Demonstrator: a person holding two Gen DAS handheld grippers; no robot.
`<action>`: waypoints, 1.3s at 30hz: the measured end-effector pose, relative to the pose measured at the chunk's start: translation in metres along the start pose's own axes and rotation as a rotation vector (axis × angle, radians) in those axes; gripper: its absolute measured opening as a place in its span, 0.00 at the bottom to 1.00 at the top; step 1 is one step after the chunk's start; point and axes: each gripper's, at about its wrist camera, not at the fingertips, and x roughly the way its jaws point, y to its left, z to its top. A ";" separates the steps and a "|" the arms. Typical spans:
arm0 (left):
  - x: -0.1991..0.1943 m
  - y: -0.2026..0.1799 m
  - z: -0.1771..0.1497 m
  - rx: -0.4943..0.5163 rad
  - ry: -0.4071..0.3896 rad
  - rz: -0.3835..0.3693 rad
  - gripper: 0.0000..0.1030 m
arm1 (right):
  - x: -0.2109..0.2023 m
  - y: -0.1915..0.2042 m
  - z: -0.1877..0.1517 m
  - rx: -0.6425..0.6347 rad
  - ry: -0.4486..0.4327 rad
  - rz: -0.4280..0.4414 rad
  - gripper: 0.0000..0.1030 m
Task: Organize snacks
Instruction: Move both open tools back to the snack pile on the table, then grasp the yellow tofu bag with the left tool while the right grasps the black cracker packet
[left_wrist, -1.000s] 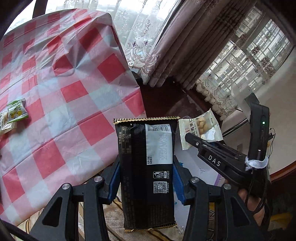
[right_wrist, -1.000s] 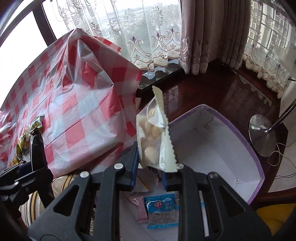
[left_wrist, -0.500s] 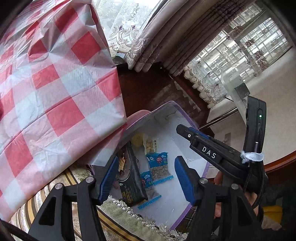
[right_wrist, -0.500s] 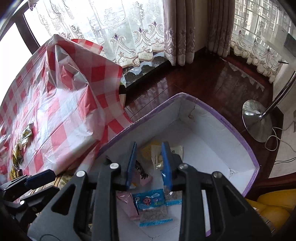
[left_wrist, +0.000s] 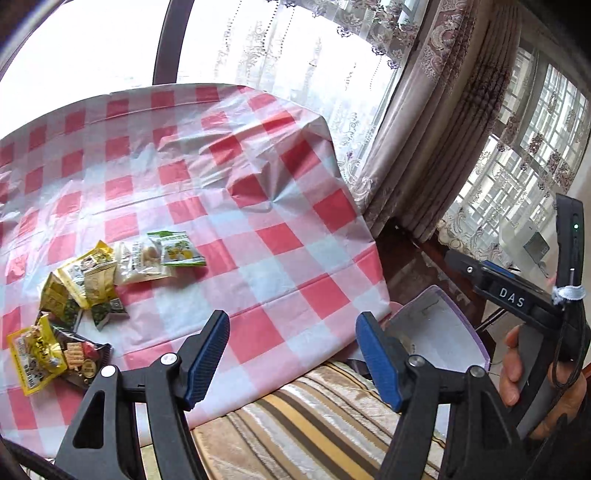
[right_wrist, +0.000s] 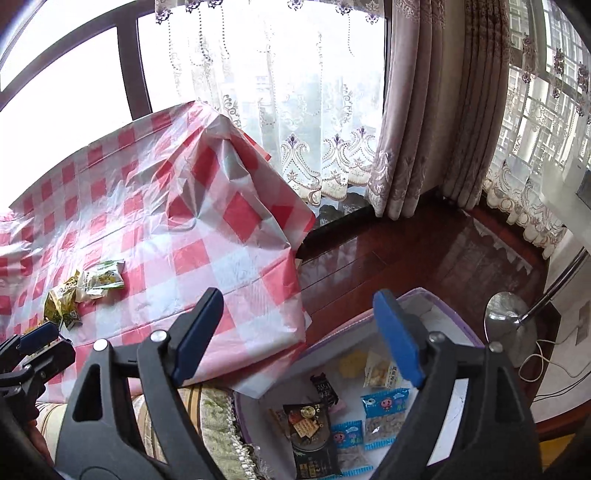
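Several snack packets (left_wrist: 92, 280) lie in a loose pile on the red-checked tablecloth (left_wrist: 229, 206) at the left, among them a green lemon packet (left_wrist: 176, 249) and a dark cracker packet (left_wrist: 79, 360). The pile also shows in the right wrist view (right_wrist: 85, 291). A white box with a purple rim (right_wrist: 458, 328) stands on the floor beside the table and holds several packets, including a black cracker packet (right_wrist: 310, 432) and blue packets (right_wrist: 384, 410). My left gripper (left_wrist: 293, 363) is open and empty over the table edge. My right gripper (right_wrist: 297, 339) is open and empty above the box.
A striped cushion (left_wrist: 314, 432) lies below the table edge. Dark wooden floor (right_wrist: 424, 258), lace and heavy curtains (right_wrist: 424, 110) stand behind. A floor lamp base (right_wrist: 511, 325) sits right of the box. The right gripper's body (left_wrist: 517, 295) shows at the right of the left wrist view.
Both grippers have let their packets fall into the box, opened wide and swung up and left from the box toward the table, so the snack pile is in view.
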 end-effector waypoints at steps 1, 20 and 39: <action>-0.006 0.014 -0.002 -0.019 -0.006 0.045 0.69 | -0.005 0.012 0.002 -0.024 -0.020 -0.002 0.85; -0.062 0.224 -0.065 -0.485 0.031 0.206 0.68 | 0.021 0.225 -0.052 -0.357 0.203 0.353 0.87; 0.003 0.200 -0.031 0.433 0.279 0.205 0.82 | 0.042 0.277 -0.086 -0.544 0.348 0.439 0.87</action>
